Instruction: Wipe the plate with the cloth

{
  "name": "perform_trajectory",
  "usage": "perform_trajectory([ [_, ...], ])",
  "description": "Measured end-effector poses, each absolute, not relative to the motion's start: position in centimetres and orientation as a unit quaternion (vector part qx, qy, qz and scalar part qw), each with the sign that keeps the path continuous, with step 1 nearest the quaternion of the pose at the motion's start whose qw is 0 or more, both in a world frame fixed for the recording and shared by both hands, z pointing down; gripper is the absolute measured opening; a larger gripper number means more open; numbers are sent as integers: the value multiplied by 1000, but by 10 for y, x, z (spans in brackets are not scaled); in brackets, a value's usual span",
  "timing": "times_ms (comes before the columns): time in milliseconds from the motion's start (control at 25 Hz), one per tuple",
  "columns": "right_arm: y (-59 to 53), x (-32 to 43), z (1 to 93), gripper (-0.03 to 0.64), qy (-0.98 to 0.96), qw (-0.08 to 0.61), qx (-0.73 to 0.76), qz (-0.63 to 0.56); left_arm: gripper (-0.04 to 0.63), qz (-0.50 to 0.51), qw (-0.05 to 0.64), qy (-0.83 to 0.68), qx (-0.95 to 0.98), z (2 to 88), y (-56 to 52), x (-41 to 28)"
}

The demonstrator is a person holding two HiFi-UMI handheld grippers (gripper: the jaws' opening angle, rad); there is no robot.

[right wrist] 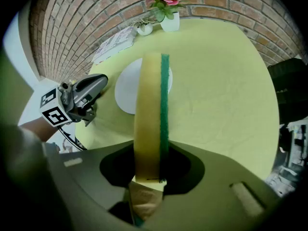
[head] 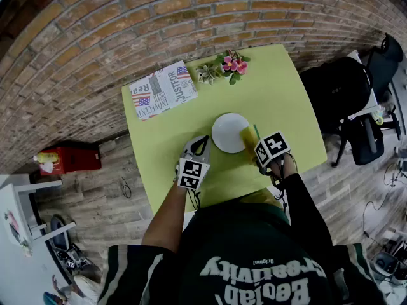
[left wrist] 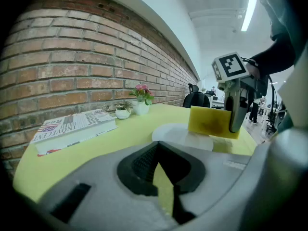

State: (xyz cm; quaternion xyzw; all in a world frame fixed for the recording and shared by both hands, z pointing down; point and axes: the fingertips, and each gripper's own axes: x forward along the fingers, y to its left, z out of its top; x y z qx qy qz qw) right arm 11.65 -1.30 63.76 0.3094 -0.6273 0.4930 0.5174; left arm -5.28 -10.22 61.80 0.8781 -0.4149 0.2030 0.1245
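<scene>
- the plate [head: 229, 132] [left wrist: 183, 136] [right wrist: 127, 88], white and round, lies flat on the lime-green table [head: 286, 100], near the middle of it.
- our right gripper [head: 255, 143] [left wrist: 235, 114] [right wrist: 150, 170] is clamped on the cloth [head: 249, 136] [left wrist: 211, 121] [right wrist: 151, 109]. it is a thick yellow pad with a green face, pinched at its near end and standing on edge.
- the cloth hangs at the plate's right rim, its far end over that rim. we cannot tell whether it touches the plate.
- our left gripper [head: 201, 143] [right wrist: 98, 83] sits just beside the plate's near-left rim, low over the table. its jaws are drawn close together, with only a thin wedge of table showing between them, and they hold nothing.
- we cannot tell whether its tips touch the plate.
- beyond the plate, at the table's far edge, stands a white pot of pink flowers [head: 233, 63] [left wrist: 141, 100] [right wrist: 166, 8]. a smaller plant pot [head: 208, 74] [left wrist: 122, 112] [right wrist: 144, 28] is just to its left.
- far left of the plate, a folded newspaper [head: 162, 89] [left wrist: 72, 129] [right wrist: 115, 42] lies flat by the table's corner.
- well right of the plate, off the table, is a black chair [head: 337, 91]. well left, on the wooden floor by the brick wall [head: 95, 30], is a red box [head: 70, 159].
</scene>
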Motion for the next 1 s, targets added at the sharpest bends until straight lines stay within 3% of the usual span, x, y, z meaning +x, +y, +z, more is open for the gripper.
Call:
perform_trajectory([
  [600,-16,148,635,135,-606,526,352,481,2,198,126,-409,882,616,-101,-53],
  [1000,-23,90,621,137,-659,504,312,464,2,193,124,-407,884,615,-101,-52],
])
